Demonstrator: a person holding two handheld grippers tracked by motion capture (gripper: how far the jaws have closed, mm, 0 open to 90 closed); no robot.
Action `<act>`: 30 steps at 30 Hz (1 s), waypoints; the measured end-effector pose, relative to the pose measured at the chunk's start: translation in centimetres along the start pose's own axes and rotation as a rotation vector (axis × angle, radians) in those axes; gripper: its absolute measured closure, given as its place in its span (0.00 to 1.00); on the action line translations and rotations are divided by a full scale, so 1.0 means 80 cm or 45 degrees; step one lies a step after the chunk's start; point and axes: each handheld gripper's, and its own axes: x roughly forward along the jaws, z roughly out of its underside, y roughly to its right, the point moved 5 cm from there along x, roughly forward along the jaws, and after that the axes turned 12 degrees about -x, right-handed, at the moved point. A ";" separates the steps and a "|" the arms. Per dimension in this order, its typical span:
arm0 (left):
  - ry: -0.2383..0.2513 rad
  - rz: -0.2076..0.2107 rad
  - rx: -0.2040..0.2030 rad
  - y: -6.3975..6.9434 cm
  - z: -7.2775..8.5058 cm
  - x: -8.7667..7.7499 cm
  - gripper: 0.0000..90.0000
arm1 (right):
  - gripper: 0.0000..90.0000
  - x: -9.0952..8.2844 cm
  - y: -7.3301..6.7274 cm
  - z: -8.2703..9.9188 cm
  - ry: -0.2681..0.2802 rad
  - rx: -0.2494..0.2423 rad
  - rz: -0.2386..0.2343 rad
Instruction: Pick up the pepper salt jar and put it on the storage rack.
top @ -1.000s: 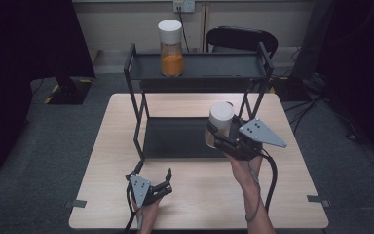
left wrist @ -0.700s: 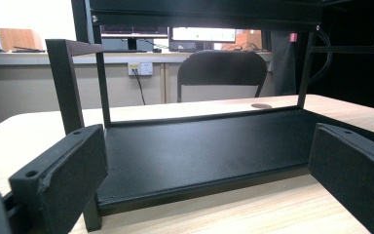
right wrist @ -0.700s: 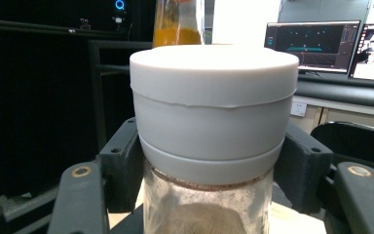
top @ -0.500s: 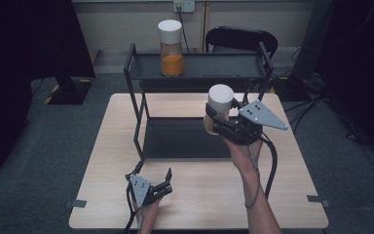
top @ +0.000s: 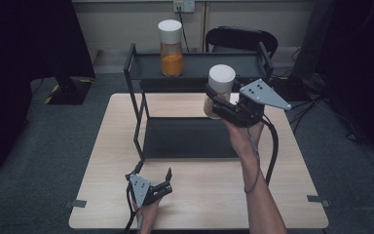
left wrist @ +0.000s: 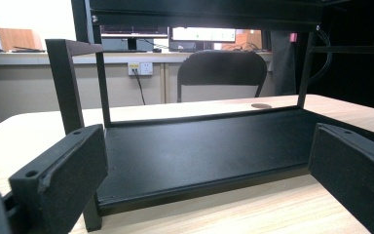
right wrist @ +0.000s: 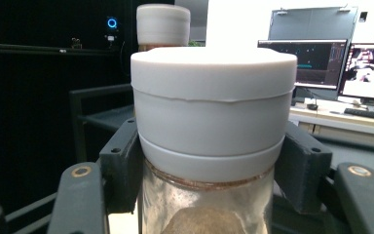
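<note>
The white-lidded jar (top: 220,95) hangs in the air above the back right part of the worktop (top: 272,195), beside the rack (top: 139,105), with the right gripper (top: 217,103) fingers clamped on its glass. Another jar (top: 171,48) stands on the rack's top shelf. The left gripper (top: 152,171) rests near the worktop's front edge, fingers apart.

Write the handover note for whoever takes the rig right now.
Right claw: shut on the white-lidded jar, held upright in the air beside the rack's top shelf.
Left claw: open, holding nothing, low over the table in front of the rack.
Done: orange-filled jar stands on the top shelf.
Left: probably set the held jar on that shelf, then release.
</note>
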 end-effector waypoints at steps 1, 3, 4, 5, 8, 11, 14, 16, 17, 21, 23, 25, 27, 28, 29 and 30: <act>-0.001 0.000 0.001 0.000 0.000 0.000 0.00 | 0.39 0.002 0.001 -0.004 0.002 -0.002 0.003; -0.001 0.000 0.002 0.000 0.000 0.000 0.00 | 0.39 0.005 0.002 -0.010 0.007 -0.003 0.007; -0.001 0.000 0.002 0.000 0.000 0.000 0.00 | 0.39 0.007 0.003 -0.012 0.009 -0.004 0.007; -0.001 0.000 0.002 0.000 0.000 0.000 0.00 | 0.39 0.009 0.003 -0.015 0.008 -0.004 0.010; -0.001 0.000 0.003 0.000 0.000 0.000 0.00 | 0.39 0.018 0.004 -0.022 0.005 -0.011 0.019; -0.001 -0.001 0.003 0.000 0.000 0.000 0.00 | 0.39 0.027 0.006 -0.028 0.006 -0.012 0.029; -0.001 0.000 0.002 0.000 0.000 0.000 0.00 | 0.39 0.036 0.009 -0.034 -0.002 -0.020 0.037; -0.001 0.000 0.002 0.000 0.000 0.000 0.00 | 0.39 0.042 0.012 -0.038 -0.009 -0.017 0.047; -0.001 0.000 0.002 0.000 0.000 0.000 0.00 | 0.39 0.045 0.013 -0.039 -0.012 -0.018 0.050; 0.000 -0.005 0.003 0.000 0.000 0.000 0.00 | 0.39 0.058 0.016 -0.048 -0.038 -0.038 0.058; 0.000 -0.004 0.003 0.000 0.000 0.000 0.00 | 0.39 0.064 0.018 -0.051 -0.037 -0.022 0.056; 0.000 -0.003 0.002 0.000 0.000 0.000 0.00 | 0.39 0.070 0.019 -0.056 -0.038 -0.022 0.058; 0.000 -0.002 0.003 0.000 0.000 0.000 0.00 | 0.39 0.075 0.018 -0.059 -0.032 -0.028 0.069; 0.000 -0.002 0.002 0.000 0.000 0.000 0.00 | 0.39 0.078 0.019 -0.060 -0.031 -0.022 0.070; 0.000 -0.002 0.003 0.000 0.000 0.000 0.00 | 0.39 0.081 0.020 -0.062 -0.029 -0.018 0.071; 0.000 -0.002 0.003 0.000 0.000 0.000 0.00 | 0.39 0.083 0.020 -0.063 -0.029 -0.017 0.075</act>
